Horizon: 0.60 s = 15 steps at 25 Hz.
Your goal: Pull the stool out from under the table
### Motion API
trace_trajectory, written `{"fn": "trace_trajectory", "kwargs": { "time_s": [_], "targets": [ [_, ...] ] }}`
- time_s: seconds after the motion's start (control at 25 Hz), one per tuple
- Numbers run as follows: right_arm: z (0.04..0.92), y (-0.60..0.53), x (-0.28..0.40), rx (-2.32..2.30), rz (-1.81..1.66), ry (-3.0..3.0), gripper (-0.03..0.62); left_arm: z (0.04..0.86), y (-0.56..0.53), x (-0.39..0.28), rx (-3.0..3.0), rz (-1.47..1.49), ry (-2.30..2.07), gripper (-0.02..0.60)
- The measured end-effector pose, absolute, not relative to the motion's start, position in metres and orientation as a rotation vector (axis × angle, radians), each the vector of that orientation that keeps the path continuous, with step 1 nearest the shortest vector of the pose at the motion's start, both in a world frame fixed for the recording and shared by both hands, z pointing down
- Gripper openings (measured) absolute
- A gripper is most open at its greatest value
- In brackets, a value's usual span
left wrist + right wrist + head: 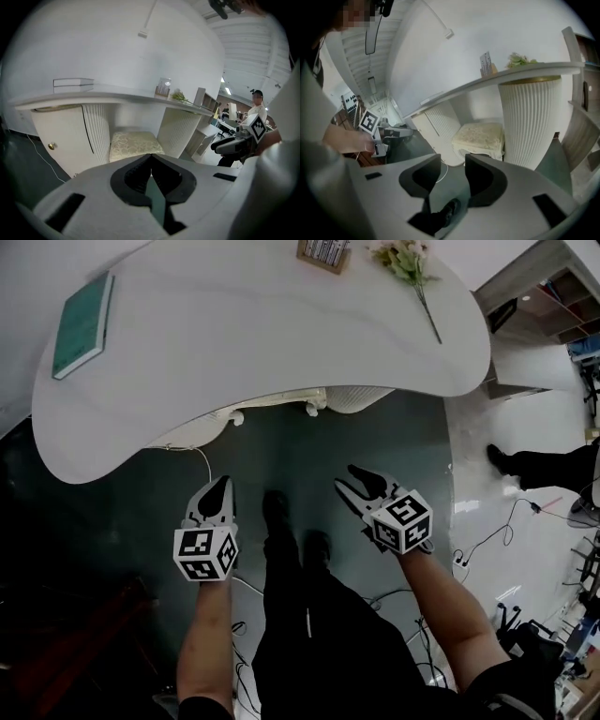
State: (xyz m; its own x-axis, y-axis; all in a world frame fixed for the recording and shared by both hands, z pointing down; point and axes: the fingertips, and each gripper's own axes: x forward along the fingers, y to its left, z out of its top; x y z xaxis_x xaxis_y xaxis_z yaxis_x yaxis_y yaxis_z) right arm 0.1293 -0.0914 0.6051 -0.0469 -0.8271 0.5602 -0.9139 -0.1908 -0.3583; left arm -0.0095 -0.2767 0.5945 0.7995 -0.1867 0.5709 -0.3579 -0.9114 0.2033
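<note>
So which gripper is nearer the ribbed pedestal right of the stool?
Right. The right gripper is in front of the ribbed pedestal, fingers apart; the left gripper is farther left, toward the stool's other side, fingers together.

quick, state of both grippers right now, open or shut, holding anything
left gripper: closed, jaws together, holding nothing.
right gripper: open, nothing between its jaws.
</note>
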Motion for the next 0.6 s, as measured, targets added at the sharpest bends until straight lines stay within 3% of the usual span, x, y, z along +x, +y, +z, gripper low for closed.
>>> {"fn": "trace_trajectory", "kwargs": {
  "time_s": [0.6],
  "targets": [
    [0.763,-0.172,0.202,1.988,0.973,-1.809,0.184,0.763,-0.358,0.036,2.713,0.877,-0.386,0.043]
  ]
}}
